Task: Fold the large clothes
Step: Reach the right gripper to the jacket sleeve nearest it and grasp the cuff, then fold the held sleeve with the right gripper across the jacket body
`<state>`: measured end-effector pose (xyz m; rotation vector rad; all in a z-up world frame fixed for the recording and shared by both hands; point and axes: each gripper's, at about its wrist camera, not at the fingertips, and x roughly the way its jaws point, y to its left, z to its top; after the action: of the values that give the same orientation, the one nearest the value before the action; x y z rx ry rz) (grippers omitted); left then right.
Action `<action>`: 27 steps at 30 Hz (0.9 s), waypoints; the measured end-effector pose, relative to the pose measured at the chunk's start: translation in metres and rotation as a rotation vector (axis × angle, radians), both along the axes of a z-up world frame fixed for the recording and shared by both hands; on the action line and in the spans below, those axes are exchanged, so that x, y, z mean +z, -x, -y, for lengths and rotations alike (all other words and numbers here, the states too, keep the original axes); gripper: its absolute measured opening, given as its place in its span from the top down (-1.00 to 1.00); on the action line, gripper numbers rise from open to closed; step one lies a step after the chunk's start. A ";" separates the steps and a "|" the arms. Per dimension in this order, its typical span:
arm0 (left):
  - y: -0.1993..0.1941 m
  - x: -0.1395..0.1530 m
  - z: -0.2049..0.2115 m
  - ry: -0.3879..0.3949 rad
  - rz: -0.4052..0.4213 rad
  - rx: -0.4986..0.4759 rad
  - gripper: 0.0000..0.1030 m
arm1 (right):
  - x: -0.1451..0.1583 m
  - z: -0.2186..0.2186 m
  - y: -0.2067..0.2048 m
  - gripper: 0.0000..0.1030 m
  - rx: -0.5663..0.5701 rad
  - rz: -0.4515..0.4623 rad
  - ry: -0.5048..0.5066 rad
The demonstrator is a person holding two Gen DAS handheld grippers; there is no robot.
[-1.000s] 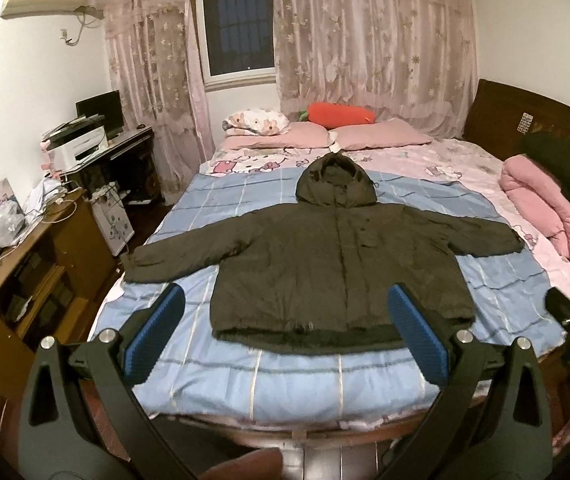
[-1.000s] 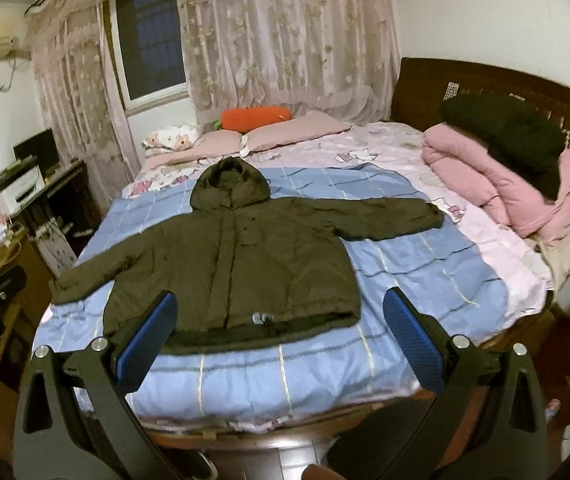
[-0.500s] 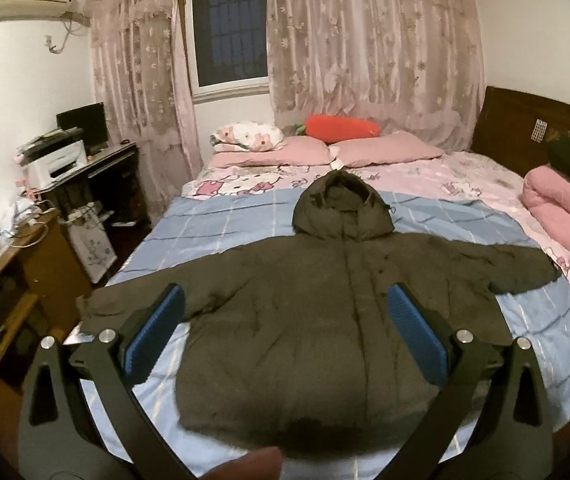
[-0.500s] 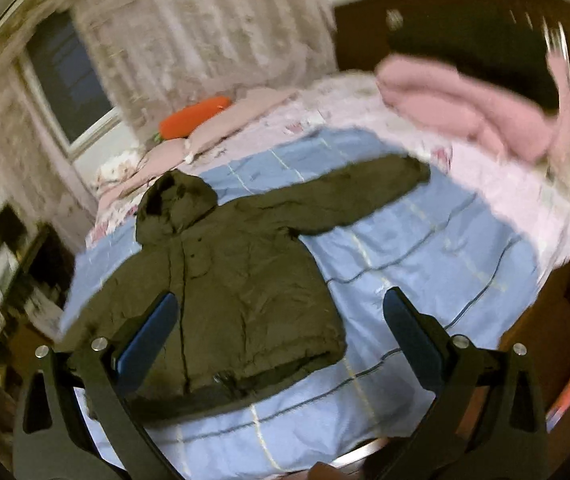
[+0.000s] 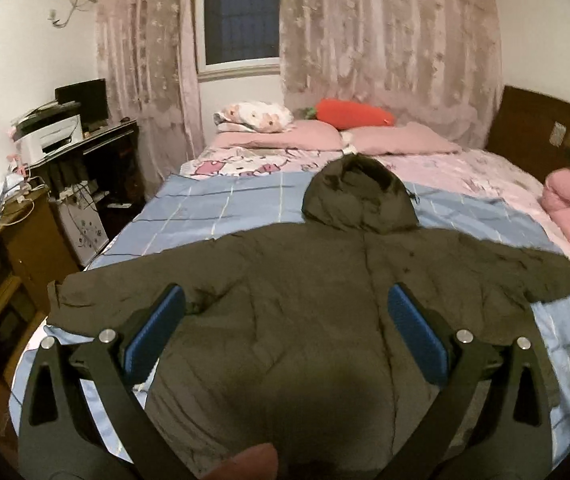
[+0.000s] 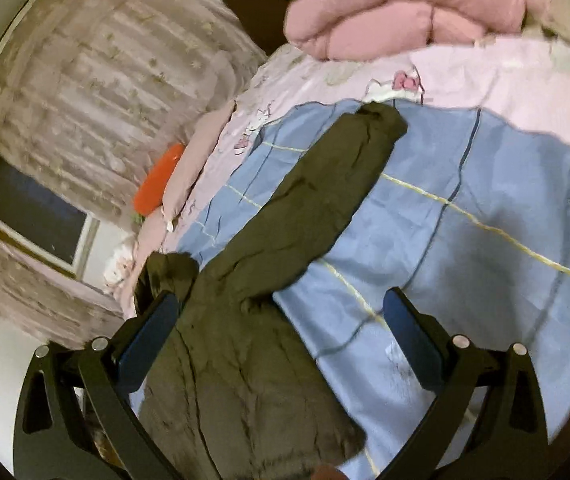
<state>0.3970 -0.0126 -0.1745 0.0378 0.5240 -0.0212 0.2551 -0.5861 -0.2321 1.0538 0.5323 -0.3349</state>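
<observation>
A dark olive hooded jacket (image 5: 305,300) lies flat on the blue checked bed sheet (image 5: 221,216), front up, hood toward the pillows, both sleeves spread out. My left gripper (image 5: 285,328) is open and empty, low over the jacket's body near the hem. My right gripper (image 6: 281,332) is open and empty, tilted, over the jacket's right side where the right sleeve (image 6: 325,196) joins the body (image 6: 237,392). The sleeve stretches away toward the pink sheet. The jacket's hem is partly hidden under both grippers.
Pink pillows (image 5: 397,140) and an orange carrot cushion (image 5: 353,114) lie at the bed's head. A folded pink quilt (image 6: 405,4) lies on the bed's right side. A wooden desk (image 5: 1,248) and a printer (image 5: 51,136) stand left of the bed.
Both grippers have moved forward and down over the bed. The left one now hovers over the jacket's body. The right one has swung right and tilted toward the right sleeve.
</observation>
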 end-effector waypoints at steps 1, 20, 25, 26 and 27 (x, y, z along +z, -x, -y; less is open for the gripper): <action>-0.004 0.001 -0.003 0.024 0.000 0.003 -0.96 | -0.011 0.011 -0.006 -0.97 -0.016 0.013 -0.031; -0.032 -0.037 0.005 0.006 -0.098 -0.016 -0.96 | -0.125 0.131 -0.105 -0.77 -0.134 0.000 -0.196; -0.034 -0.038 0.010 -0.011 -0.102 -0.029 -0.96 | -0.143 0.147 -0.126 -0.65 -0.126 -0.011 -0.218; -0.035 -0.039 0.010 -0.011 -0.105 -0.031 -0.96 | -0.146 0.150 -0.130 -0.58 -0.128 -0.016 -0.218; -0.037 -0.040 0.011 -0.015 -0.106 -0.029 -0.96 | -0.148 0.152 -0.133 -0.55 -0.131 -0.017 -0.214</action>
<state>0.4342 -0.0236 -0.2146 0.0588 0.6298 -0.0477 0.3881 -0.7383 -0.3802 1.2973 0.5236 -0.4095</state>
